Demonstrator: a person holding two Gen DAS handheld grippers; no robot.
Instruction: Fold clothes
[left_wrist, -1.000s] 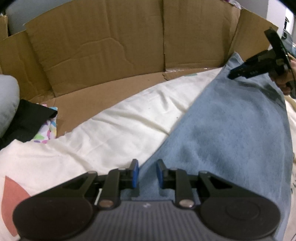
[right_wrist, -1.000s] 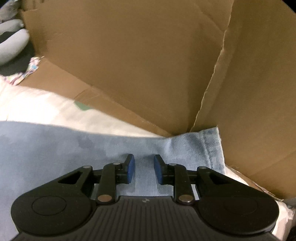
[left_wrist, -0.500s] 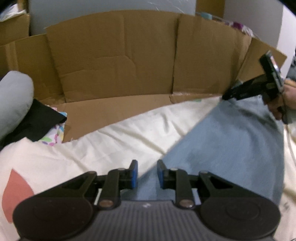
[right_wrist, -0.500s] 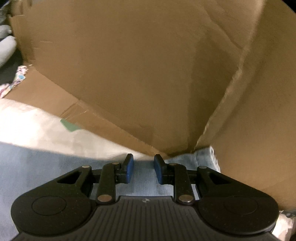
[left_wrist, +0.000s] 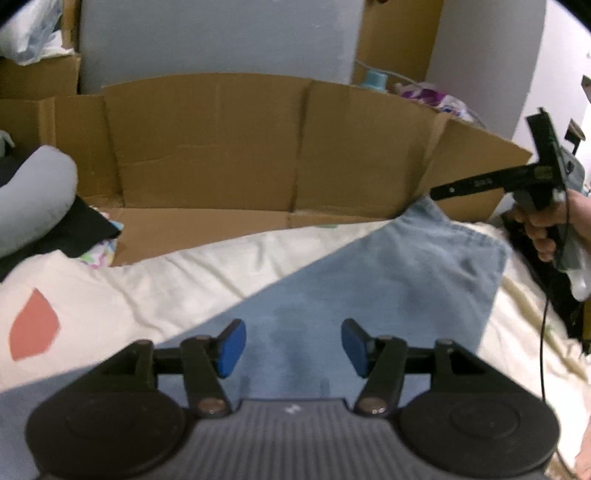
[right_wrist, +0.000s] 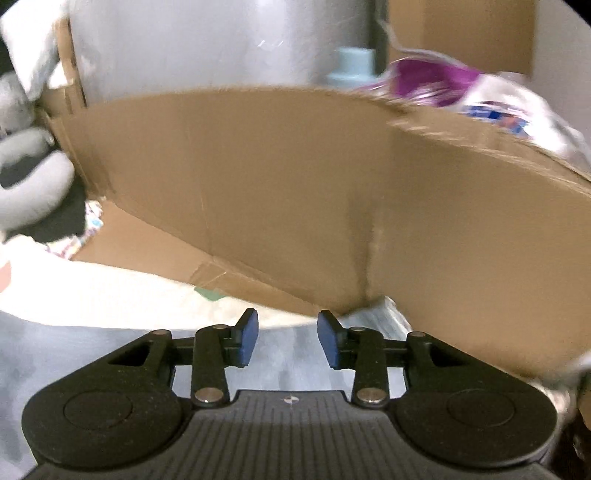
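A light blue denim garment (left_wrist: 388, 280) lies flat on a cream sheet (left_wrist: 184, 273), running from near me toward the far right corner. My left gripper (left_wrist: 290, 345) hovers above its near part, jaws opening, with nothing between the blue pads (left_wrist: 231, 347). In the left wrist view my right gripper (left_wrist: 443, 192) is held by a hand (left_wrist: 543, 229) above the garment's far end. In the right wrist view the right gripper (right_wrist: 287, 338) is lifted off the denim (right_wrist: 284, 354), its jaws opening with nothing gripped.
A cardboard wall (left_wrist: 258, 144) rings the far side of the sheet. A grey cushion (left_wrist: 29, 199) over dark cloth lies at the left. A pink patch (left_wrist: 33, 330) marks the sheet. Boxes, a purple bag (right_wrist: 432, 81) and a pale blue bottle (right_wrist: 351, 66) stand behind the cardboard.
Both grippers rose away from the denim and their jaws spread apart. The garment, held at both ends before, now lies released on the sheet.
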